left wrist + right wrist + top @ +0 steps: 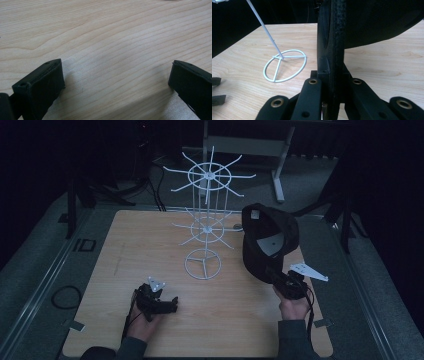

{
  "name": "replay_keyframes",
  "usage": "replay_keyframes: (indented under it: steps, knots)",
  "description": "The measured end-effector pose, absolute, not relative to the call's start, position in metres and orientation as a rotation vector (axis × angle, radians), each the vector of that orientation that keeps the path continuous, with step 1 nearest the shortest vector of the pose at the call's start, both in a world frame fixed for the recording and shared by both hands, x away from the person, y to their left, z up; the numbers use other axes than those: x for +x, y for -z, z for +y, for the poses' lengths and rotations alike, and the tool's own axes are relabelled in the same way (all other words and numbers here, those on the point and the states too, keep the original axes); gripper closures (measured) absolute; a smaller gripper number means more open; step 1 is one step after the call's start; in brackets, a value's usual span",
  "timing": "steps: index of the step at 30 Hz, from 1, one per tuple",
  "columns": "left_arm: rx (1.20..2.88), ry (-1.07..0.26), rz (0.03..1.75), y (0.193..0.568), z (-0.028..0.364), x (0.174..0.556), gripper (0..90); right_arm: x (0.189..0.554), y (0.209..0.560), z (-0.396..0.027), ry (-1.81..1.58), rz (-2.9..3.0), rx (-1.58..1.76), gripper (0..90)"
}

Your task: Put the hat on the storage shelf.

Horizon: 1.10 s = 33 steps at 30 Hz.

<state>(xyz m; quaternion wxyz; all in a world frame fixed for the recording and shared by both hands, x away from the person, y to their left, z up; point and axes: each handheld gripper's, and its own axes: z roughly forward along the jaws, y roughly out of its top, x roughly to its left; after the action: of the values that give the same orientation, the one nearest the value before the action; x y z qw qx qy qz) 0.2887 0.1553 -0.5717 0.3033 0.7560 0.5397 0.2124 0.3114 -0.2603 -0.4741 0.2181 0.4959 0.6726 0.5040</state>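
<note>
Nearest me, my left gripper (172, 305) lies low on the table (240, 320), jaws wide apart with only bare wood between them in its own view. My right gripper (272, 276) is clamped on the brim of one black cap (267, 240), held up off the table, crown opening toward me; its view shows the brim edge-on. Beyond, one white wire rack (205, 215) stands upright at the table's middle, showing two tiers of spokes from above.
</note>
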Motion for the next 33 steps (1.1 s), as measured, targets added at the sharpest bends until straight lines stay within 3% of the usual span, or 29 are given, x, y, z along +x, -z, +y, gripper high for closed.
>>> replay_keyframes:
  steps: [33]
  knots:
    - [2.002,-0.564,1.43,0.572,0.155,0.289,0.1,0.307,0.454,-0.256,-1.314,1.843,1.306,86.7]
